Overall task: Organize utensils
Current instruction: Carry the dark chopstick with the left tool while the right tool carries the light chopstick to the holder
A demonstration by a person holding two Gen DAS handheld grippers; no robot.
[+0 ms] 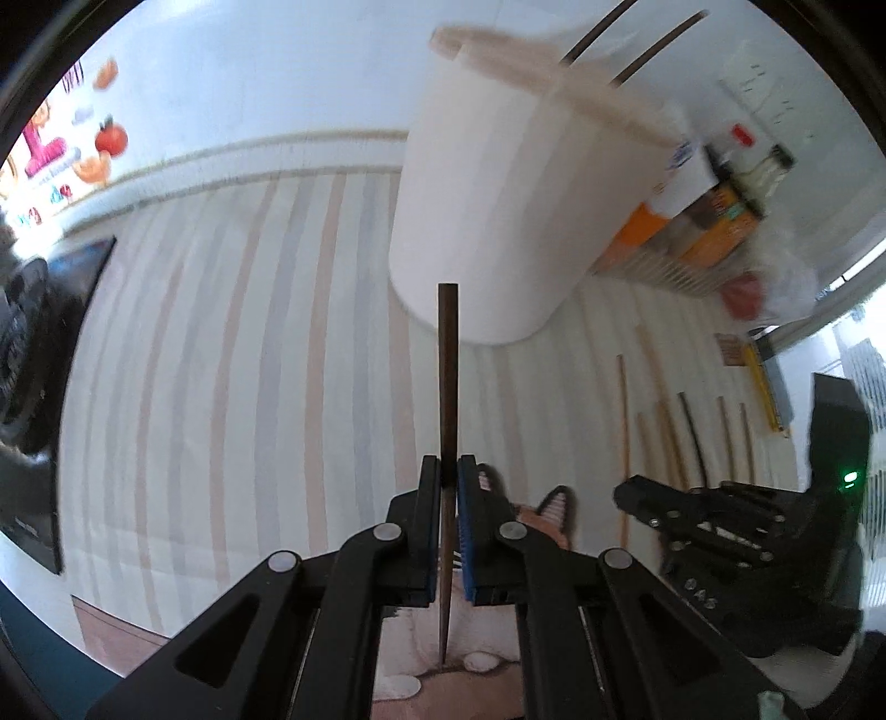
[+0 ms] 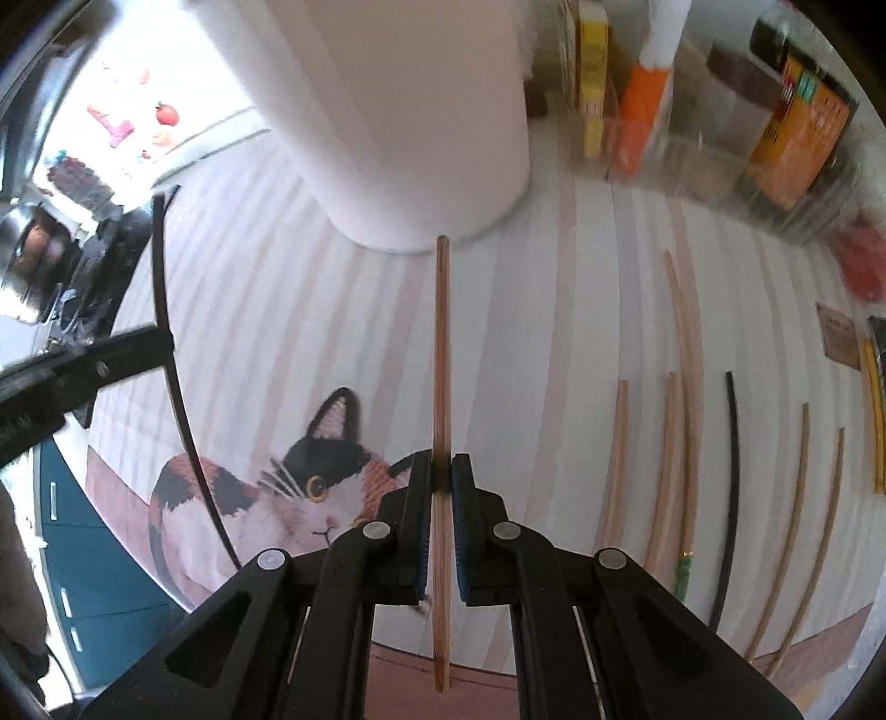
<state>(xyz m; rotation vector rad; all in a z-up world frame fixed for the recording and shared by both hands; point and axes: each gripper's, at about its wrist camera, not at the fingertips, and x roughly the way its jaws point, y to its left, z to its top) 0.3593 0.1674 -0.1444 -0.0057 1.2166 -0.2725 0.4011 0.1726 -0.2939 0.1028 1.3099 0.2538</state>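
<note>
in my left tool (image 1: 449, 471) i have a thin dark brown wooden chopstick (image 1: 447, 376), the two pads pressed together on it partway along its length, so that its blunt end points up toward twelve o'clock in the left wrist view and its tapered tip hangs down toward six. my right tool (image 2: 442, 471) is clamped the same way on a pale bamboo chopstick (image 2: 442, 354), gripped below its middle, the longer part reaching toward twelve.

both sticks look light and stiff, and i judge they will not bend in the grip. they are round and smooth, so they could swivel or slide between the pads if i swing quickly. a hold near the middle seems best, since it keeps either end from dipping.

the tall white cylindrical holder (image 1: 498, 210) with a pale wooden rim stands on the striped cat-print tabletop (image 1: 221, 332), at about one o'clock from my left tool and at eleven to twelve o'clock from my right. two dark sticks (image 1: 637, 50) already poke out of its top.

counting in the right wrist view: one chopstick in each tool makes two held. lying loose at about three o'clock i count seven more, six pale bamboo chopsticks (image 2: 616, 459) and one black chopstick (image 2: 732, 471), side by side and close together. one of the pale ones has a green end, and two of them partly overlap, so my count of them may be off by one.
</note>
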